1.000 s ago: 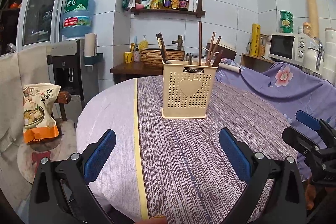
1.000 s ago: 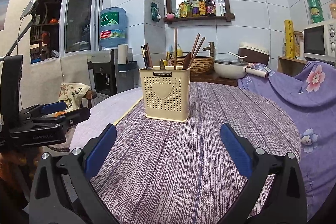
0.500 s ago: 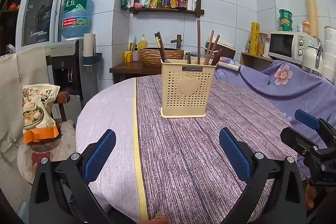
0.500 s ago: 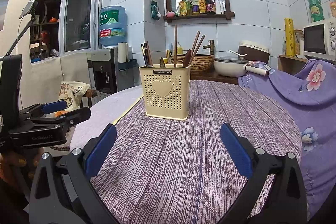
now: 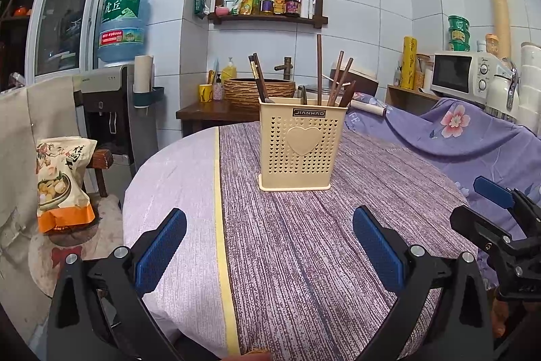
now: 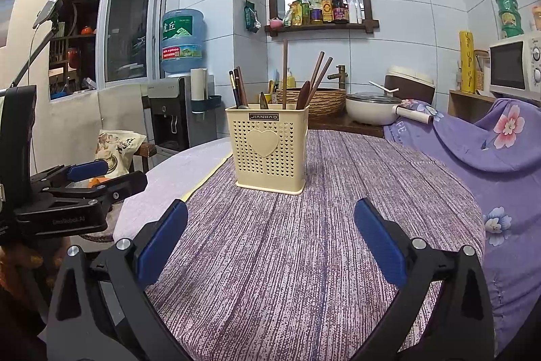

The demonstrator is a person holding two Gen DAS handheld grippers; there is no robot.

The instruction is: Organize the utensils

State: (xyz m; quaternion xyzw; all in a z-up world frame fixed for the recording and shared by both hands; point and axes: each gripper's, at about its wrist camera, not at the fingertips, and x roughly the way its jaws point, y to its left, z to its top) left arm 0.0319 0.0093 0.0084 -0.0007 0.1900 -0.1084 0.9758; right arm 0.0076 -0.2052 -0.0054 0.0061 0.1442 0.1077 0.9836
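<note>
Utensils [image 5: 333, 80] upright in holder [image 5: 302, 146]; lower ends hidden; tools empty, spread.

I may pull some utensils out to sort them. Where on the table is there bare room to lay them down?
Bare cloth lies between the utensil holder and the two tools, left tool and right tool, and left of the yellow stripe. The crowded spot is inside the holder, among the chopsticks.

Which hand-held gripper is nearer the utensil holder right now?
Too close to call. The left hand-held gripper and the right hand-held gripper both hang open, short of the utensil holder; it sits right of centre for the left, about centred for the right.
</note>
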